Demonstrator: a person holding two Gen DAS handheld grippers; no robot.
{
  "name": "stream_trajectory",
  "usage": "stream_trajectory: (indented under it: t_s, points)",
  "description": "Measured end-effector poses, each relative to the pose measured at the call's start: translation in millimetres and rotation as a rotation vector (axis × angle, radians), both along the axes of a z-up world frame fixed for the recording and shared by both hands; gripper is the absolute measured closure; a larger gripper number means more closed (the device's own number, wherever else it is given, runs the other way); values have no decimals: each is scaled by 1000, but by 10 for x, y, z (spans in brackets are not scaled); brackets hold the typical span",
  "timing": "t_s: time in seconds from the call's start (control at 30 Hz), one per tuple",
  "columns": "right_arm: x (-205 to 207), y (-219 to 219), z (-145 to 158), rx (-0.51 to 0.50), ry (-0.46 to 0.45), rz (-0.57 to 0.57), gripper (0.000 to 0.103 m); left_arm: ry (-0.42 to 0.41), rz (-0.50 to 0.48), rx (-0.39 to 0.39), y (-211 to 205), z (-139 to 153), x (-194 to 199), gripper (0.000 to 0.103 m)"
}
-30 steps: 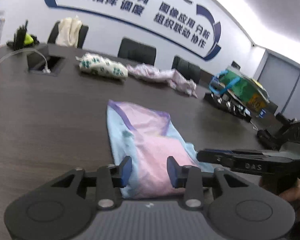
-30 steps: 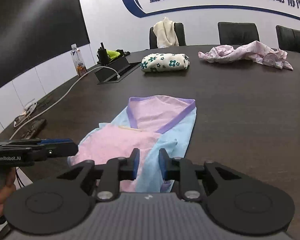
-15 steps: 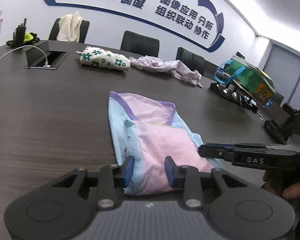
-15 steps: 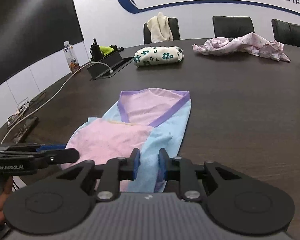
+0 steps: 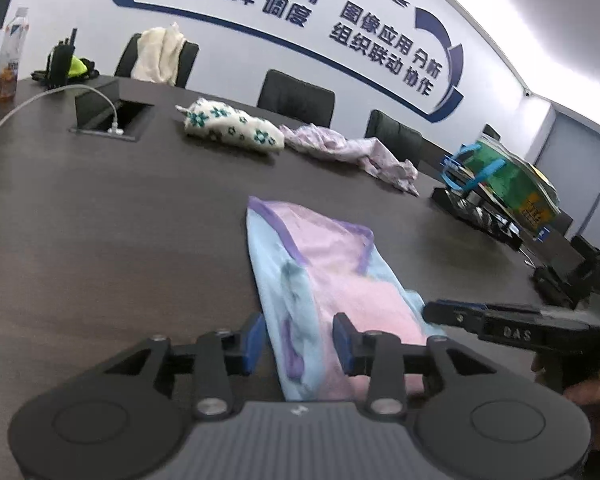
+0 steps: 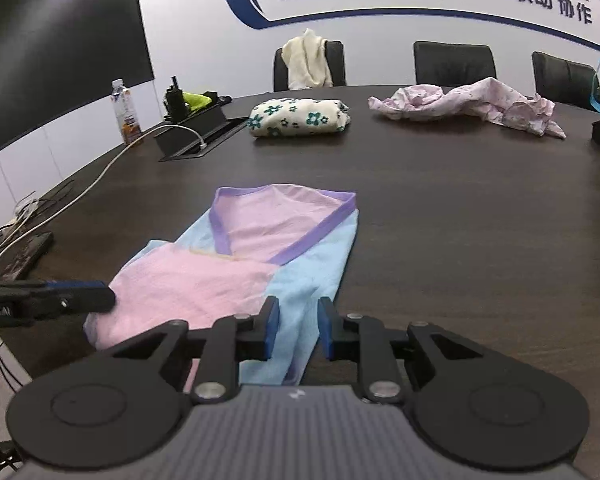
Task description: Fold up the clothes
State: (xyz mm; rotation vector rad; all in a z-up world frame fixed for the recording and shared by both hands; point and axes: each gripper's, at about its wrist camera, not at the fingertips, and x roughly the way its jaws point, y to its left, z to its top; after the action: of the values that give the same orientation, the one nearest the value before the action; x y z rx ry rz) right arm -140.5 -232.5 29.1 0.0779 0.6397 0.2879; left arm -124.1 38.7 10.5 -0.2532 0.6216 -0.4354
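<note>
A light-blue and pink garment with purple trim lies partly folded on the dark table, its near end toward me. My left gripper straddles the garment's near left edge; its jaws are opening, with the cloth between them and the left pad clear of it. My right gripper sits at the near right corner of the garment, where blue cloth fills the narrow gap between its pads. Each gripper shows in the other's view: the right gripper over the garment's right edge, the left gripper at its pink left edge.
Farther back lie a folded flower-print cloth and a crumpled pink garment. A cable box, a white cable and a bottle stand at the left. Green bags and black gear sit at the right. Chairs line the far side.
The left gripper's jaws narrowed on the garment's edge half a second ago and now stand wider again. The right gripper's gap is unchanged. Both views shifted slightly.
</note>
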Motion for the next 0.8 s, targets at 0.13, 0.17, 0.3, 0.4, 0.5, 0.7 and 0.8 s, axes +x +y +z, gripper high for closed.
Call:
stream_trajectory:
  t_s: [0.13,0.17,0.3,0.4,0.5,0.7,0.8]
  points:
    - [35,-54,83,13,-40,-34,77,-47,-3,41,-132,99,116,67]
    - [49,-53,103,19,-41,-34,77,-48,-3,49,-165,99,153,67]
    - [114,50,137,29,-32,1,78,-15,-12,63,-269,37,329,72]
    - [167,217,73,-6,-19,49,81,29,-15,90,-295,-47,408,84]
    - [312,288,-91,-38,35,52,83,33,-7,90,-251,-73,423,84]
    - [272,238,26,-36,-38,60,82,19,34,66,-109,-18,498,80]
    - [254,287,30,-29,-35,117,82,38,58,113,-160,-84,580,89]
